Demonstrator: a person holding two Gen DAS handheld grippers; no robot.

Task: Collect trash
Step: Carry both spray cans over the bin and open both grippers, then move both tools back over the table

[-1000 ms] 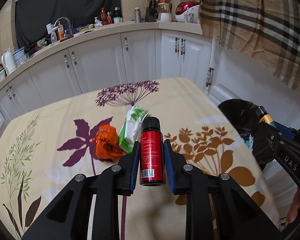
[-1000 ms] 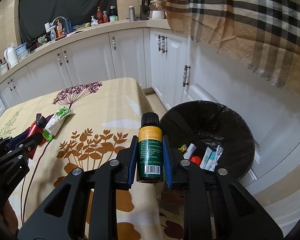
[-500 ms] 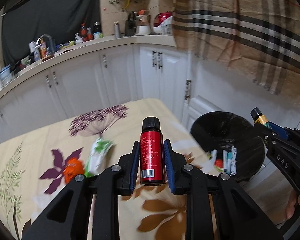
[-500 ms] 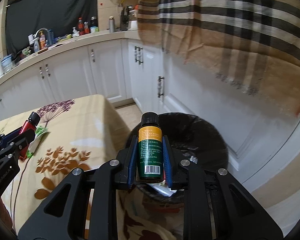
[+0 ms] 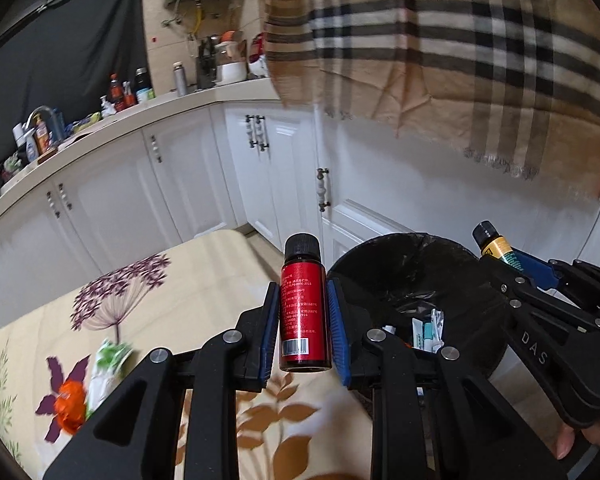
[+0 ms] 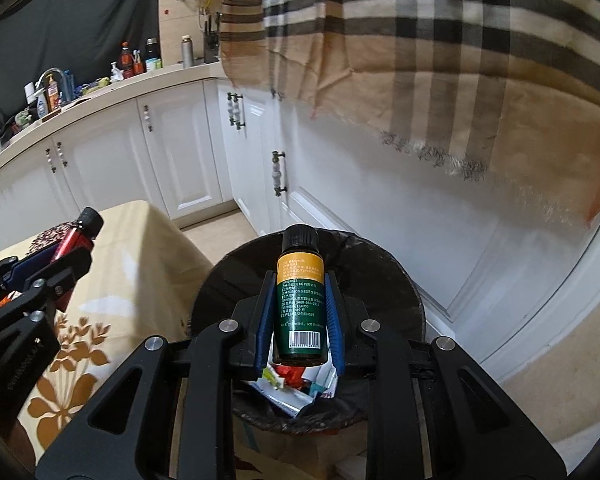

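Observation:
My left gripper is shut on a small red bottle with a black cap, held upright above the table's right edge, just left of the black-lined trash bin. My right gripper is shut on a green and yellow bottle with a black cap, held directly over the bin's opening, with wrappers below it. An orange wrapper and a green and white packet lie on the floral tablecloth. Each gripper shows in the other's view.
White kitchen cabinets and a cluttered counter run behind the table. A plaid cloth hangs above the bin. A white door stands close behind the bin.
Both grippers have moved right, away from the table. The right gripper's bottle has gone from beside the bin to above its opening. The left gripper's bottle has come to the table's right edge.

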